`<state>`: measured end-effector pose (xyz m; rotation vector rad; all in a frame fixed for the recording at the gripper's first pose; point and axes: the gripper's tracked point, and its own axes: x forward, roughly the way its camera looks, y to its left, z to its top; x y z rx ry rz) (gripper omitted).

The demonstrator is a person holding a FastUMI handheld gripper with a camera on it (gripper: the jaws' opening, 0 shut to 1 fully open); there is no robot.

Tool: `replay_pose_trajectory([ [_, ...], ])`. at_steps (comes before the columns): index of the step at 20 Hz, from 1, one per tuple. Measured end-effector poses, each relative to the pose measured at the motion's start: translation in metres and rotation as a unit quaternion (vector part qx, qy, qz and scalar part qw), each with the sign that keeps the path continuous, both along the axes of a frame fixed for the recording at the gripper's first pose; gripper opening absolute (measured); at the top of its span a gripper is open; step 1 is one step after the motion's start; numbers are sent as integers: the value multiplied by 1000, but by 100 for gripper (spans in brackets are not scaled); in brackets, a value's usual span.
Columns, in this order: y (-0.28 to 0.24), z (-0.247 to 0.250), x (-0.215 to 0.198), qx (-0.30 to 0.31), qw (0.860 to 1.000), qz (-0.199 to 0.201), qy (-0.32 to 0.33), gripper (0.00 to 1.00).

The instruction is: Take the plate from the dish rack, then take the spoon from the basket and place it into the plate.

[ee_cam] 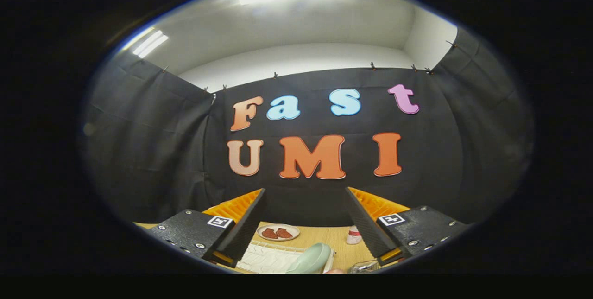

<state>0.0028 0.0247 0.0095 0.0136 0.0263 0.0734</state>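
Observation:
My gripper (305, 197) is open, held high above the wooden table (324, 238), its two fingers spread wide with nothing between them. Below and between the fingers stands a white dish rack (271, 257) with a pale green plate (312, 259) leaning upright at its right end. The plate and rack lie well beneath the fingertips, not touching them. I cannot make out the spoon or the basket.
A small white plate with reddish-brown food pieces (278, 232) sits on the table beyond the rack. A small white bottle with a pink band (354, 235) stands near the right finger. A clear glassy object (366, 266) lies by the table's near edge.

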Motion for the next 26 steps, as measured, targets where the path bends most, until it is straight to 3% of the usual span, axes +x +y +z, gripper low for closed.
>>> replay_pose_trajectory([
  [4,4,-11,1,1,1000,12,21,98],
  [7,8,-34,0,17,997,30,72,98],
  [12,2,-79,1,-4,988,26,155,98],
  [18,2,-156,-11,2,949,26,314,99],
  [26,-10,-218,3,6,900,7,435,96],
])
